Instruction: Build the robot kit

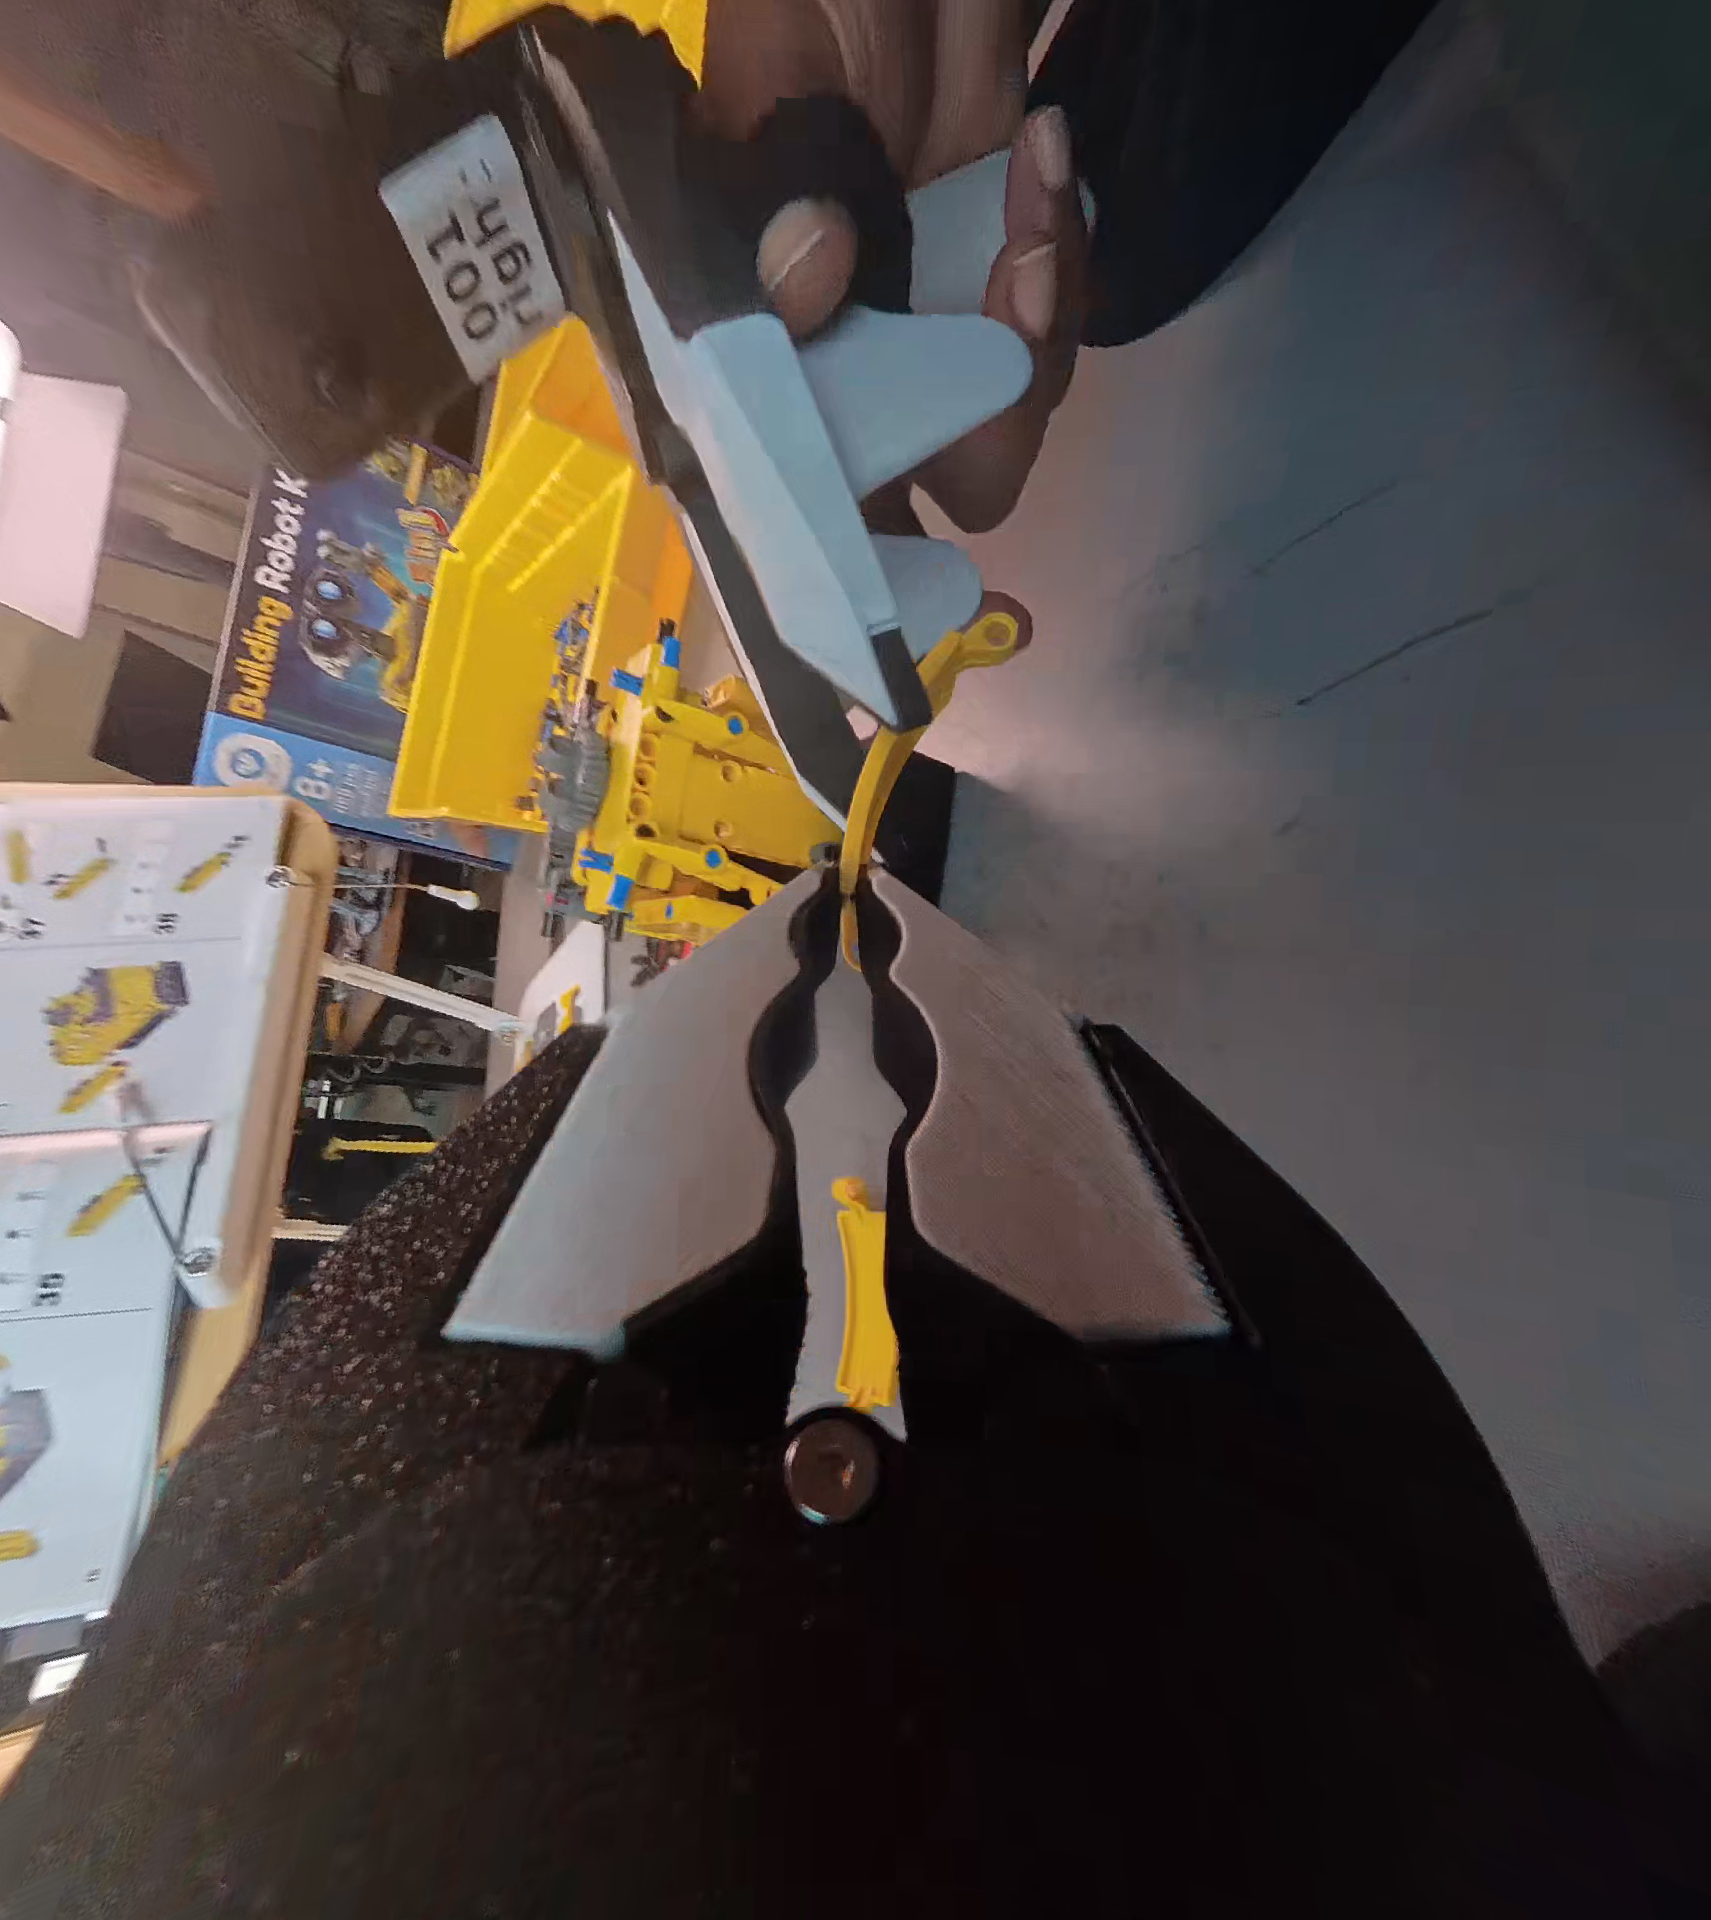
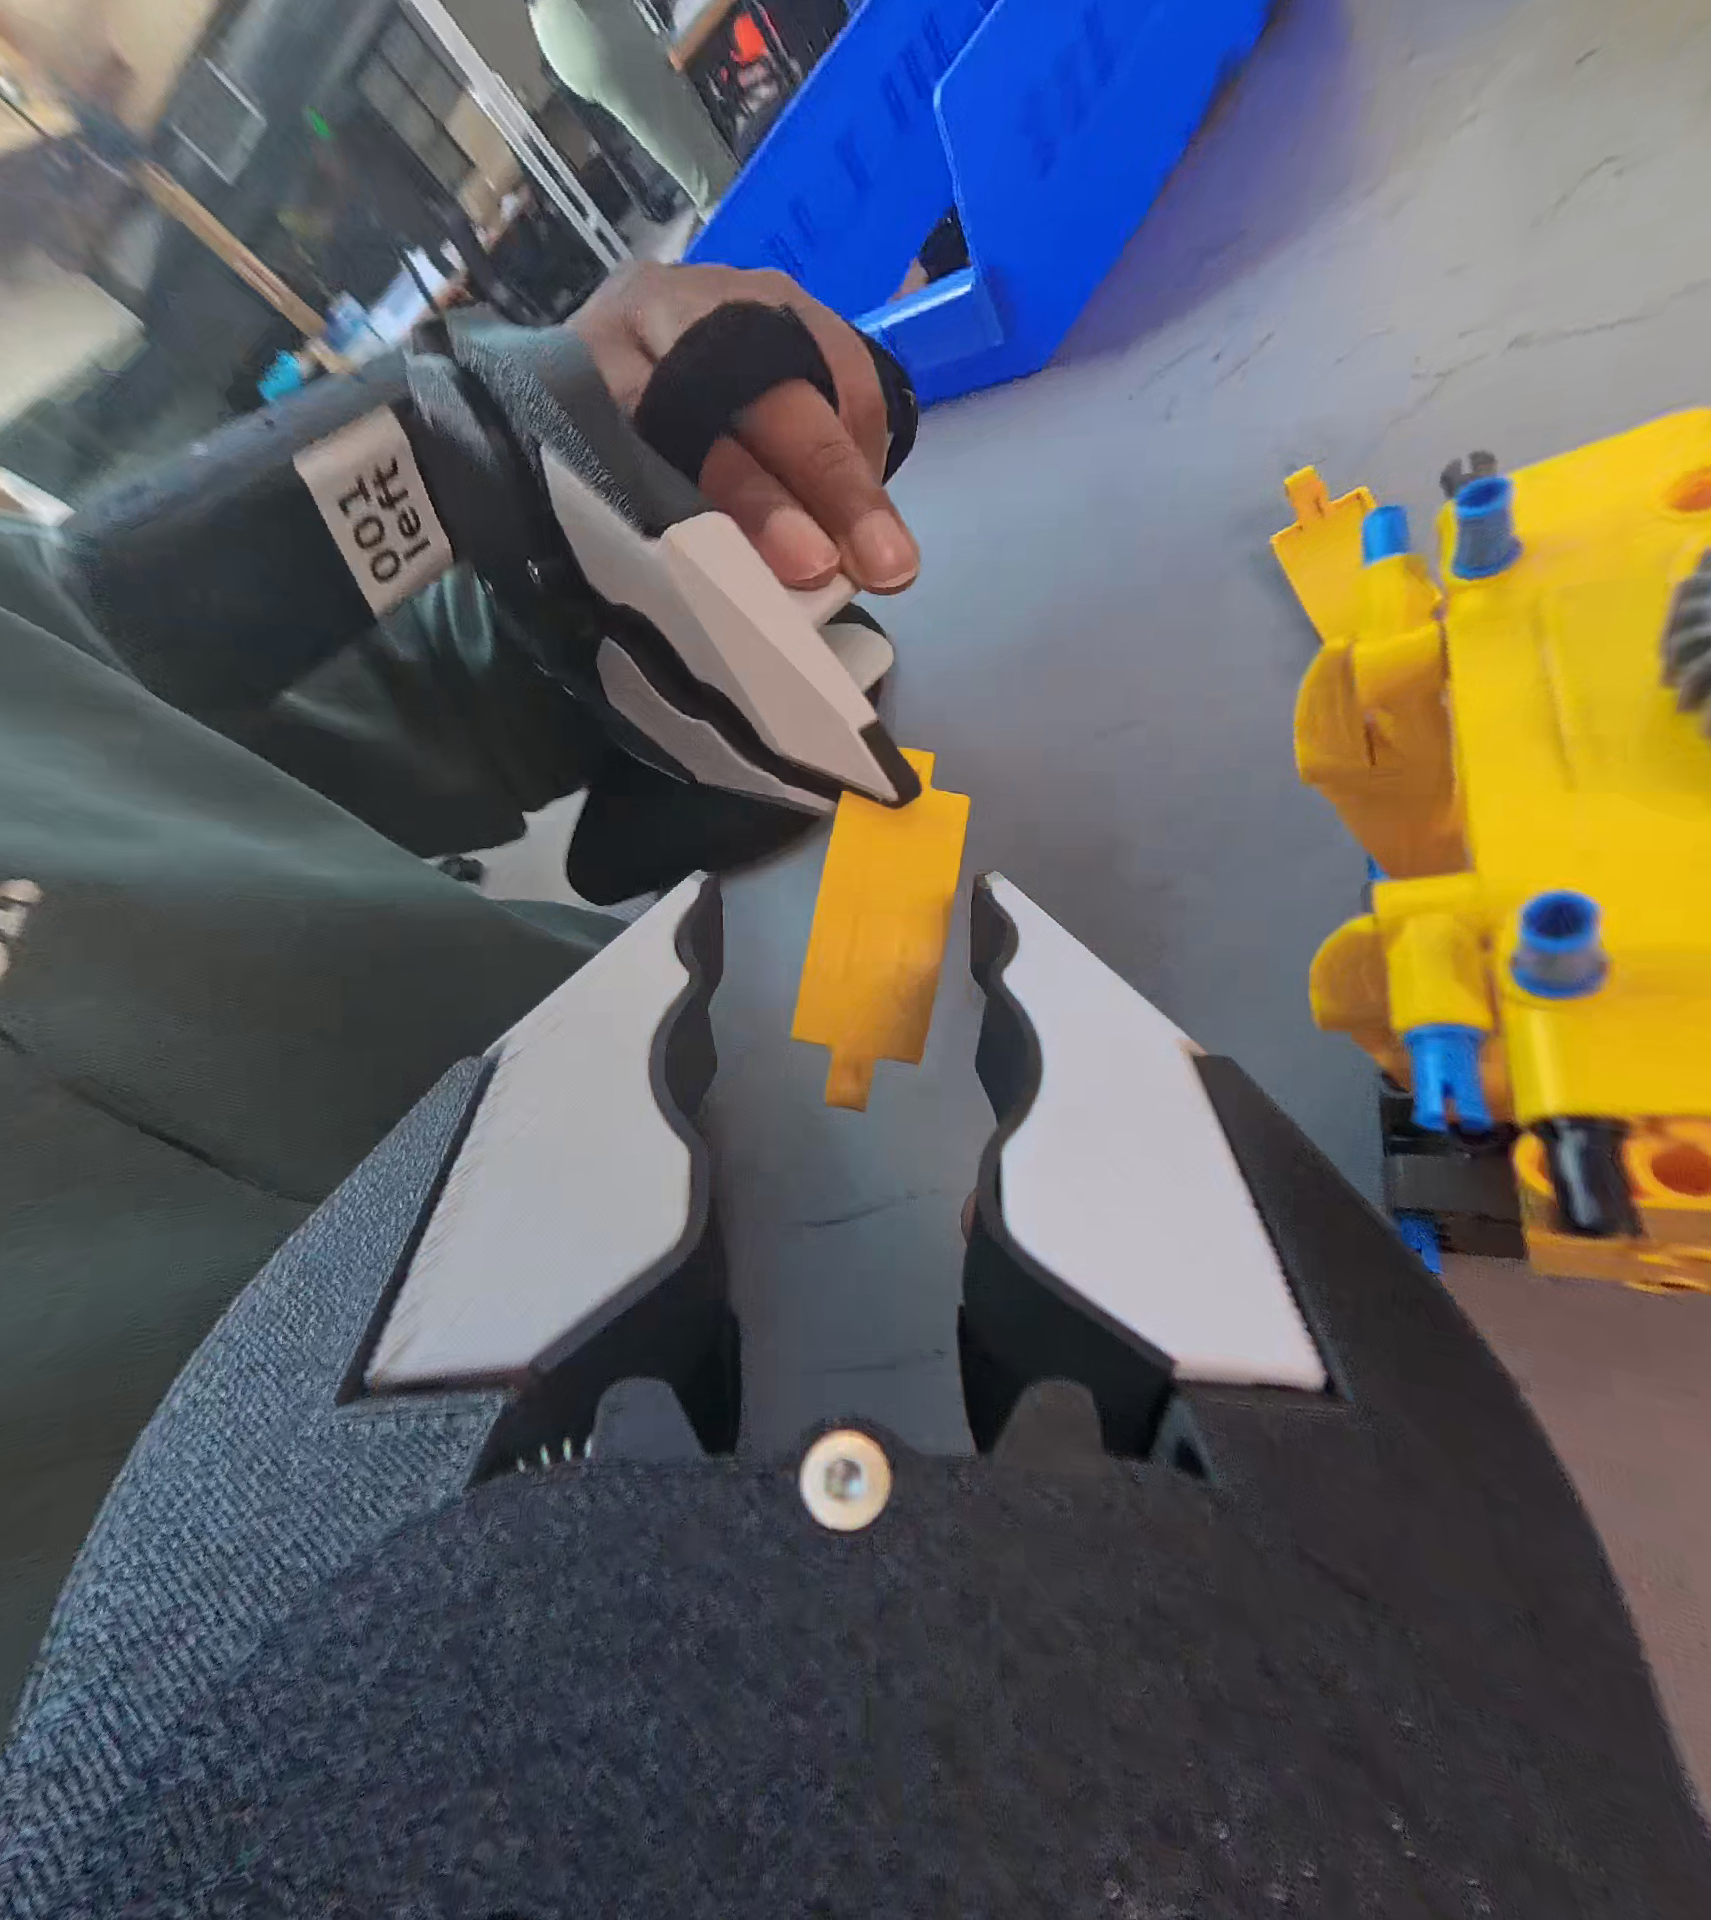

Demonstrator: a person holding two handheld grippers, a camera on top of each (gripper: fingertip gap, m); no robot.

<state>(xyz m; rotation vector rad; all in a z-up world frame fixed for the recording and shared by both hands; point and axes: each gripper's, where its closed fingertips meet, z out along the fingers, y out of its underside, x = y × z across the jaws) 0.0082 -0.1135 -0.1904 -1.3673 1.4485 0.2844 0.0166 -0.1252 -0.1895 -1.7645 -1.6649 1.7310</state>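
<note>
My left gripper is shut on one end of a thin yellow panel, which shows edge-on as a curved strip. In the right wrist view the left gripper pinches the top tab of the flat yellow panel. The panel hangs between the open jaws of my right gripper without touching them. One of the right gripper's fingers reaches in from above, right beside the strip. A partly built yellow model with blue pins and a grey gear lies on the table to the right. It also shows beyond the grippers in the left wrist view.
A yellow bin and a blue kit box stand behind the model. An instruction sheet on a wooden stand is at the left. Blue bins sit at the far side of the grey table. A dark green sleeve fills the left. The grippers are tip to tip, or close to it.
</note>
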